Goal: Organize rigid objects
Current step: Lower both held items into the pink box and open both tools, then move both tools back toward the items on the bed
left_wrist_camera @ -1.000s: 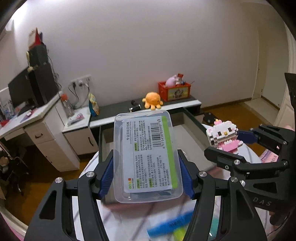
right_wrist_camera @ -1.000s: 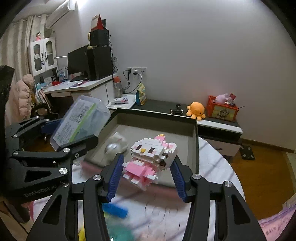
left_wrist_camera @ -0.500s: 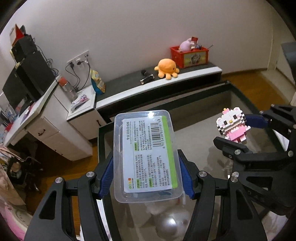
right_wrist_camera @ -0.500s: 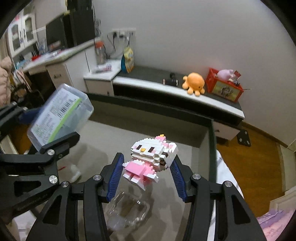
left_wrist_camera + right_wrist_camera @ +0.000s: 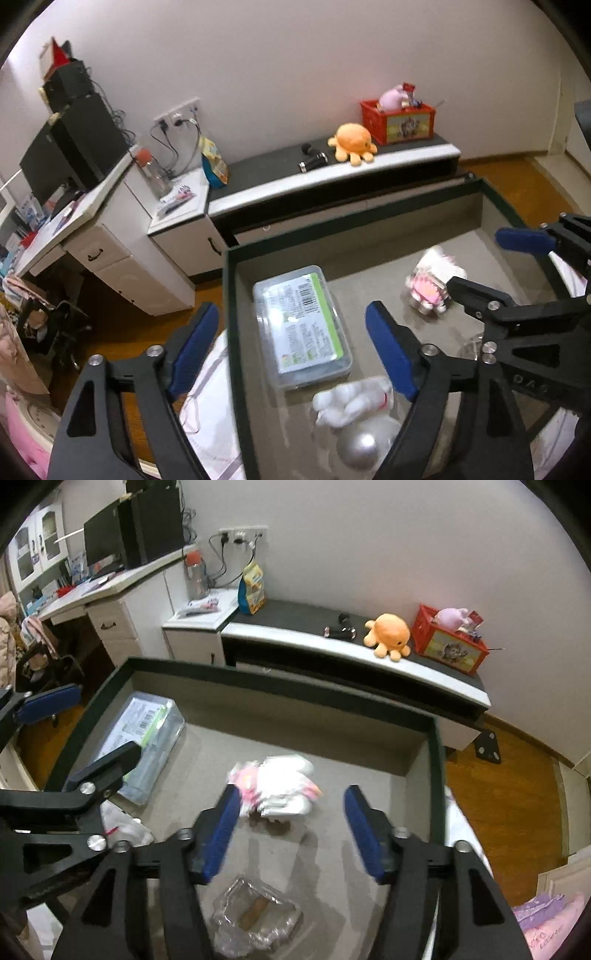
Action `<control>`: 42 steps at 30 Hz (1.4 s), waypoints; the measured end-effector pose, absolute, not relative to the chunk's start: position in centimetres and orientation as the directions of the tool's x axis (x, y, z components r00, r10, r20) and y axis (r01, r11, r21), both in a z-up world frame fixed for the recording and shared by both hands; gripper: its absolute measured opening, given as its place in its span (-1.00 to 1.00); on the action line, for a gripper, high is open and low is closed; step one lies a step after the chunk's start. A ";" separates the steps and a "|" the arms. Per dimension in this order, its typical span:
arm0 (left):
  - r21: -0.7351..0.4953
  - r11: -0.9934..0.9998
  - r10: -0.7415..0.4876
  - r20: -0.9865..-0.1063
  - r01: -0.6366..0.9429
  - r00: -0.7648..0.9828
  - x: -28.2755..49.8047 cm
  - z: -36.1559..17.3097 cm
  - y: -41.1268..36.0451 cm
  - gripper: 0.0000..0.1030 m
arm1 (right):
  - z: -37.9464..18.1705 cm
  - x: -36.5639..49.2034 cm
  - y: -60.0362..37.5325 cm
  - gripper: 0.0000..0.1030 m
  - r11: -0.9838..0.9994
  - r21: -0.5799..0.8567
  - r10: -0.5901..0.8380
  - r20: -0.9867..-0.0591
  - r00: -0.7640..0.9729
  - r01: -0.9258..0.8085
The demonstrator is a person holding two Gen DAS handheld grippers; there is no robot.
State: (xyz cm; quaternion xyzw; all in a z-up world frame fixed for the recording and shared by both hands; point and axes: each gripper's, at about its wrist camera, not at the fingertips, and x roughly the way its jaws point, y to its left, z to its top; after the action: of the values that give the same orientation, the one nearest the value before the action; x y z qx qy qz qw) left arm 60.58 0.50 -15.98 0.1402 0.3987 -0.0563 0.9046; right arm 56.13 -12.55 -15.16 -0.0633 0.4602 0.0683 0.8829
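Note:
A clear plastic case with a green and white label (image 5: 303,325) lies flat in the left part of a dark-rimmed grey box (image 5: 231,332); it also shows in the right wrist view (image 5: 147,738). My left gripper (image 5: 291,350) is open above it, empty. A pink and white block-built kitten figure (image 5: 277,788) lies blurred on the box floor; it also shows in the left wrist view (image 5: 430,291). My right gripper (image 5: 290,829) is open just above it, empty.
The box (image 5: 436,775) also holds a white and silver toy (image 5: 354,417) and a crinkled clear wrapper (image 5: 255,919). Beyond the box is a low cabinet (image 5: 332,646) with an orange octopus plush (image 5: 388,635) and a red crate (image 5: 447,642). A desk (image 5: 74,229) stands at the left.
Both grippers have opened. The clear case has dropped from my left gripper into the box, and the kitten figure has dropped from my right gripper onto the box floor.

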 end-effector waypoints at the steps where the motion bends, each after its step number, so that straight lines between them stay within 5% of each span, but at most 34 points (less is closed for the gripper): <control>1: 0.201 0.957 0.000 -0.725 0.211 0.688 59.9 -15.3 0.8 0.73 | -14.5 55.5 -12.7 0.45 0.983 -0.055 0.060 -0.808 0.587 -0.176; 2: 0.188 0.959 -0.013 -0.715 0.210 0.699 59.2 -14.6 1.1 0.77 | -14.0 55.1 -12.8 0.57 0.984 -0.054 0.061 -0.798 0.599 -0.173; 10: 0.156 0.969 -0.068 -0.584 0.194 0.809 50.8 -9.4 2.1 0.99 | -8.2 48.2 -12.5 0.61 0.980 0.007 0.148 -0.686 0.713 -0.197; 23: 0.129 0.984 -0.061 -0.389 0.119 0.919 34.0 -7.2 4.3 1.00 | -5.2 33.2 -11.0 0.64 0.967 0.023 0.227 -0.523 0.822 -0.253; 32: 0.015 0.999 -0.036 -0.341 0.044 0.939 25.1 -11.0 5.6 1.00 | -8.8 23.2 -12.9 0.64 0.985 0.032 0.163 -0.462 0.872 -0.167; 42: 0.014 0.996 -0.077 -0.459 0.094 0.885 23.5 -15.9 4.1 1.00 | -13.6 19.0 -14.8 0.64 0.997 0.017 0.075 -0.513 0.855 -0.078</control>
State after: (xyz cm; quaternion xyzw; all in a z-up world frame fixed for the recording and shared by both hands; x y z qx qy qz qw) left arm 23.54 4.13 -15.86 0.0180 0.2359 -0.0438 0.9706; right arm 18.97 -14.77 -13.59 -0.0023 0.2663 0.0398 0.9631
